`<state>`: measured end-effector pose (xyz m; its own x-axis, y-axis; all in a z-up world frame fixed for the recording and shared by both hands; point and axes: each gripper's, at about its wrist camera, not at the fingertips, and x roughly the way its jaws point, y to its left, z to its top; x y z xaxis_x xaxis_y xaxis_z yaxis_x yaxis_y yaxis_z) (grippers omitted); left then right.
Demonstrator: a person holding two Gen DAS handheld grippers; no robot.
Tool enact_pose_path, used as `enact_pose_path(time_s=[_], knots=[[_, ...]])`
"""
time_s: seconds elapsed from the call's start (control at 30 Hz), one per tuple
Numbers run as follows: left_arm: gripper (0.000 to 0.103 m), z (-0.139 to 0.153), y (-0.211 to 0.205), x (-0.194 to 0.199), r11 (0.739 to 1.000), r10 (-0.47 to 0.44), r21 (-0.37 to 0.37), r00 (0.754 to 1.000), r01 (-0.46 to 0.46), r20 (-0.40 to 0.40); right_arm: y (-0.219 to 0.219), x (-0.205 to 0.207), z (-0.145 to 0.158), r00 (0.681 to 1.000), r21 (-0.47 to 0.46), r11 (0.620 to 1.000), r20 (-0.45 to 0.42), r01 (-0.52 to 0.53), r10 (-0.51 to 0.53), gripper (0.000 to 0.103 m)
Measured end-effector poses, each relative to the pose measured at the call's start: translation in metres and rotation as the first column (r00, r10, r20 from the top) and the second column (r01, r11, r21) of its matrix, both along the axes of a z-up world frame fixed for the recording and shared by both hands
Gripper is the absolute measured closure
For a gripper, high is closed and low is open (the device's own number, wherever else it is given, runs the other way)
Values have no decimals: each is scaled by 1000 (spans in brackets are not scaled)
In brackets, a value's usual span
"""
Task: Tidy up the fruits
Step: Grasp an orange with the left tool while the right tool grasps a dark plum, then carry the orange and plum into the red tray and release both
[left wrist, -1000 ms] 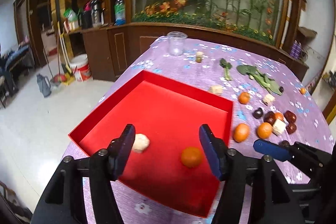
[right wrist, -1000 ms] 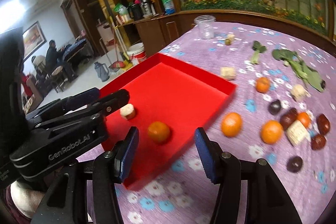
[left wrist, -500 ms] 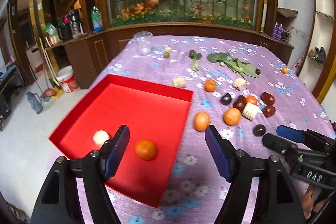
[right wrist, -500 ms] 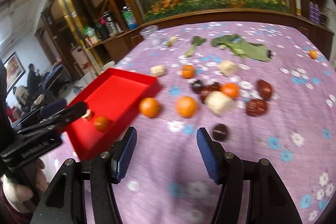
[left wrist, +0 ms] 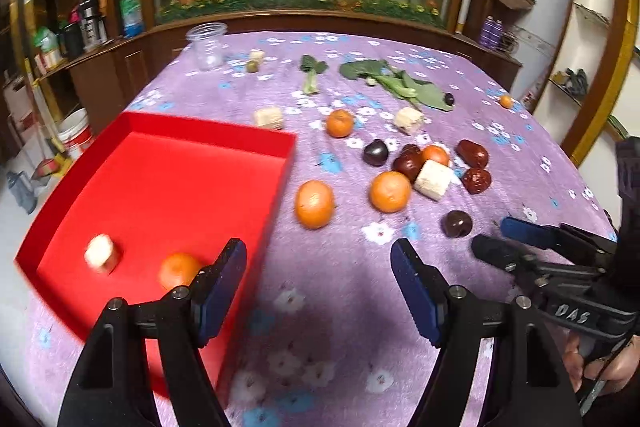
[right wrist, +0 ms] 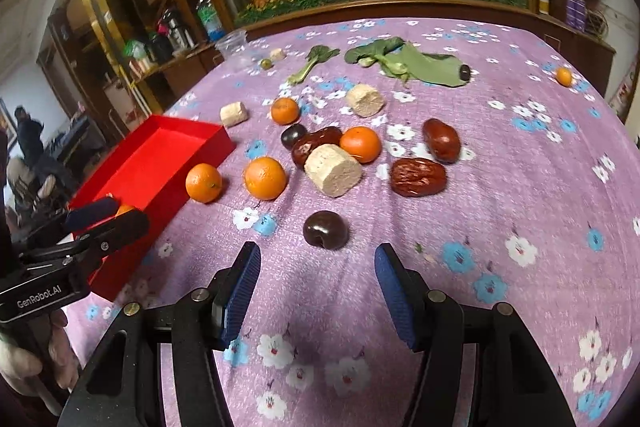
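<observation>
A red tray [left wrist: 160,183] lies on the left of the purple cloth; it also shows in the right wrist view [right wrist: 152,163]. It holds one orange [left wrist: 178,269] and a pale chunk [left wrist: 100,253]. Loose oranges [left wrist: 314,203] [right wrist: 265,178], dark plums [right wrist: 325,229], red dates [right wrist: 418,177] and pale chunks [right wrist: 333,170] lie right of the tray. My left gripper [left wrist: 318,287] is open and empty, low over the cloth by the tray's near right corner. My right gripper [right wrist: 316,291] is open and empty, just short of a dark plum.
Green leaves [left wrist: 396,81] and a clear jar [left wrist: 208,45] lie at the far side of the table. A small orange [right wrist: 564,75] sits far right. A wooden cabinet [left wrist: 304,23] borders the table's far edge. People sit at far left [right wrist: 24,131].
Both grippers have swung right, from over the tray toward the loose fruit. The right gripper has come closer to the dark plum. Both stay open and empty.
</observation>
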<state>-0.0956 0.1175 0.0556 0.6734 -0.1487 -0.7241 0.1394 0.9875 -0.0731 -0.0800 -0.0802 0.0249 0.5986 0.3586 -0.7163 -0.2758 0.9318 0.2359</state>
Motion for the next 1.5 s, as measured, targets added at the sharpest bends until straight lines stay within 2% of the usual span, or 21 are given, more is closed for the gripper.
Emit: enact_pose_path(time_s=[0.13,0.33,0.43,0.57,0.73,0.93,1.0,1.03,1.07,1.17,1.3,1.5], knots=[[31,1,-12,22,998,-67,-21,998,66,-10,5,13,-6,1000,-23,1000,-19,-7,6,39],[54,-10,-40,61,987,-163,-5,986,163,-47,11,22,-10,999,-37,999,-37,-38,36,40],[55,-22,-48,80,982,-190,-33,977,187,-98,15,22,-11,999,-76,996,-27,-48,46,40],[55,-34,-56,90,977,-212,-31,969,210,-130,15,29,-17,997,-74,996,-57,-52,48,40],[57,-42,-69,92,970,-240,-6,961,241,-137,19,30,-17,998,-105,993,-43,-58,54,40],[60,-45,-79,90,968,-239,51,964,245,-114,22,32,-18,998,-151,987,-28,-52,49,50],[64,-45,-81,90,968,-237,60,966,244,-104,24,32,-18,999,-161,986,-27,-51,48,53],[69,-46,-81,90,969,-231,69,968,238,-102,24,32,-18,999,-167,985,-26,-50,47,59],[70,-46,-81,89,969,-229,74,968,237,-99,24,32,-18,999,-172,984,-24,-48,45,66],[71,-46,-81,88,971,-222,72,971,229,-94,23,32,-18,999,-164,985,-25,-50,46,73],[71,-43,-77,85,975,-208,58,973,215,-101,21,30,-17,999,-143,989,-33,-45,41,74],[71,-32,-67,65,981,-184,41,980,187,-71,19,21,-11,999,-133,991,-31,-36,32,75]])
